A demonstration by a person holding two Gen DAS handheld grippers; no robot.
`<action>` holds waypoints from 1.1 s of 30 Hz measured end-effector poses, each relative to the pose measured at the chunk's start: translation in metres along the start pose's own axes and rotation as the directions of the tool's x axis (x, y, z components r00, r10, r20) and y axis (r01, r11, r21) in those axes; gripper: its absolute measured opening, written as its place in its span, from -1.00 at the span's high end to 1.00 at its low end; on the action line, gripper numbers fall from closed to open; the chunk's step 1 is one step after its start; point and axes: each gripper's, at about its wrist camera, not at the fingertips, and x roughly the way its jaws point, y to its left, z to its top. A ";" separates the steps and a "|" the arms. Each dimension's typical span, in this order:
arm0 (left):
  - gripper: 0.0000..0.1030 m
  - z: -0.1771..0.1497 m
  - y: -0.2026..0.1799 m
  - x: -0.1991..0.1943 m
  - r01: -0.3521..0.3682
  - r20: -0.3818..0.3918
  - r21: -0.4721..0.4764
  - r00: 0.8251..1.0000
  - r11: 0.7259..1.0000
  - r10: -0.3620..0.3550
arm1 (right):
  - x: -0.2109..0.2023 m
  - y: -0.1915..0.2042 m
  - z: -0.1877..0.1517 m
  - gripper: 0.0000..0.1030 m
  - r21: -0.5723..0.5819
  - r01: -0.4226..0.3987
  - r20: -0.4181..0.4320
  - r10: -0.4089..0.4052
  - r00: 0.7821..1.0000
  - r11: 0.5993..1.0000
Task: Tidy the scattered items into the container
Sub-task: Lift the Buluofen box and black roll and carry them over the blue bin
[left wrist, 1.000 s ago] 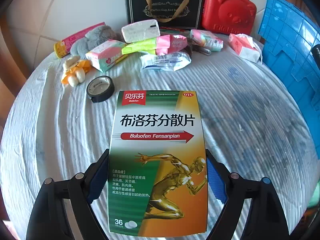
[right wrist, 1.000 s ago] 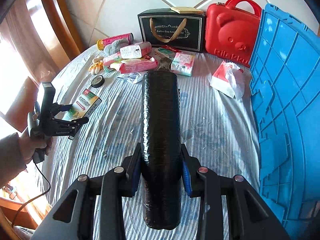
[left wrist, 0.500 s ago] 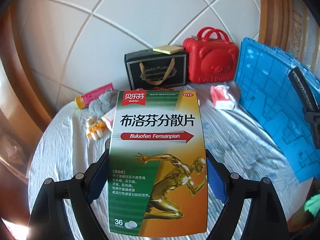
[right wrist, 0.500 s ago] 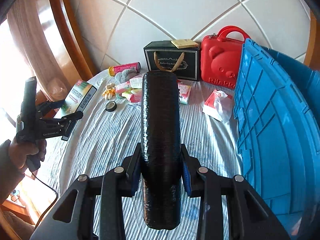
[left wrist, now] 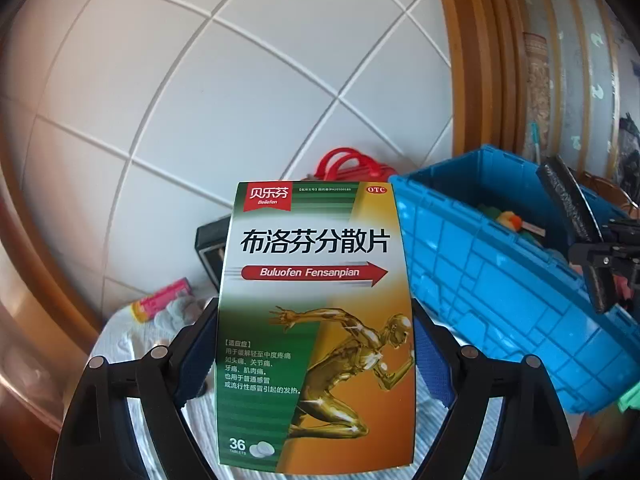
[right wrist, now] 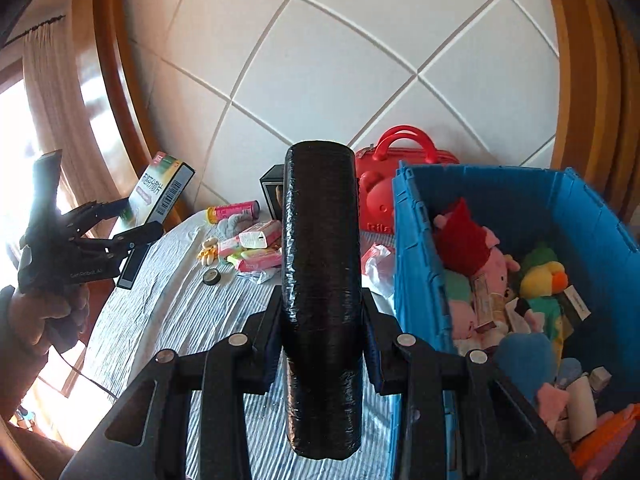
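My left gripper (left wrist: pixel 314 354) is shut on a green and orange medicine box (left wrist: pixel 314 320), held high above the table; it also shows in the right wrist view (right wrist: pixel 162 190). My right gripper (right wrist: pixel 320 334) is shut on a black roll of film (right wrist: pixel 320 280), held upright beside the blue crate (right wrist: pixel 416 280). The blue crate (left wrist: pixel 500 292) holds several plush toys (right wrist: pixel 480 256) and small items. Scattered packets (right wrist: pixel 256 248) and a black tape roll (right wrist: pixel 211 277) lie on the striped tablecloth (right wrist: pixel 180 320).
A red bear case (right wrist: pixel 380 184) and a black gift bag (right wrist: pixel 272 192) stand against the tiled wall behind the table. A pink tube (right wrist: pixel 232 212) and a white tissue pack (right wrist: pixel 376 264) lie on the cloth. Wooden frames flank both sides.
Both grippers have risen and tilted up with their loads. The right gripper now looks into the crate from beside its left wall.
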 end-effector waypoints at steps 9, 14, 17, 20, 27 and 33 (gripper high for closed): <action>-0.68 0.072 -0.104 0.004 0.136 0.080 0.127 0.986 0.983 -0.147 | -0.054 -0.086 -0.009 0.35 0.086 0.128 0.025 -0.131 0.991 0.988; -0.68 0.101 -0.160 0.009 0.212 0.098 0.198 0.967 0.957 -0.235 | -0.081 -0.128 -0.021 0.36 0.143 0.198 0.023 -0.203 0.979 0.970; -0.68 0.117 -0.190 0.013 0.248 0.106 0.234 0.955 0.940 -0.278 | -0.094 -0.151 -0.027 0.36 0.175 0.233 0.025 -0.241 0.970 0.957; -0.68 0.131 -0.218 0.023 0.279 0.104 0.266 0.943 0.923 -0.315 | -0.108 -0.169 -0.032 0.36 0.204 0.264 0.024 -0.274 0.961 0.943; -0.68 0.162 -0.274 0.033 0.325 0.106 0.322 0.921 0.889 -0.374 | -0.127 -0.196 -0.040 0.35 0.246 0.306 0.024 -0.322 0.947 0.920; -0.68 0.182 -0.302 0.041 0.364 0.113 0.312 0.903 0.878 -0.415 | -0.132 -0.213 -0.044 0.36 0.276 0.325 0.019 -0.343 0.939 0.904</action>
